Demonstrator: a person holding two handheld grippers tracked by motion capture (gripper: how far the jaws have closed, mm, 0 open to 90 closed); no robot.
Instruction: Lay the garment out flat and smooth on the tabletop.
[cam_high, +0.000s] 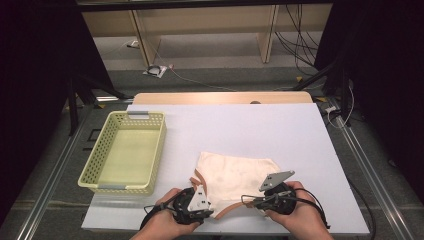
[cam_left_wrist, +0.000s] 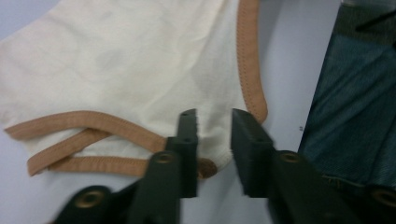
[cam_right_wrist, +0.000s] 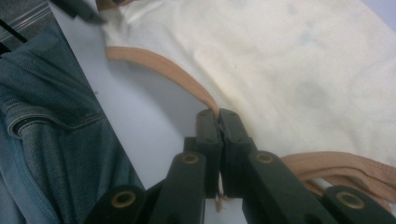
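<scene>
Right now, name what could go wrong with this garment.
1. The left gripper stands open over the cream garment, so only the right gripper pinches its tan trim; lifting could leave it dangling lopsided.
2. The garment lies near the table edge and might slide off.

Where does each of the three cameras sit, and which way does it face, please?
High view: above the person's side, looking forward and down on the white table, basket and cream garment; both hands show, holding the left gripper and right gripper.
Left gripper view: rides that gripper, looking along its parted jaws at the garment's tan-edged corner.
Right gripper view: looks along jaws clamped on the tan trim.
Both gripper views share the garment and denim-clad legs.
</scene>
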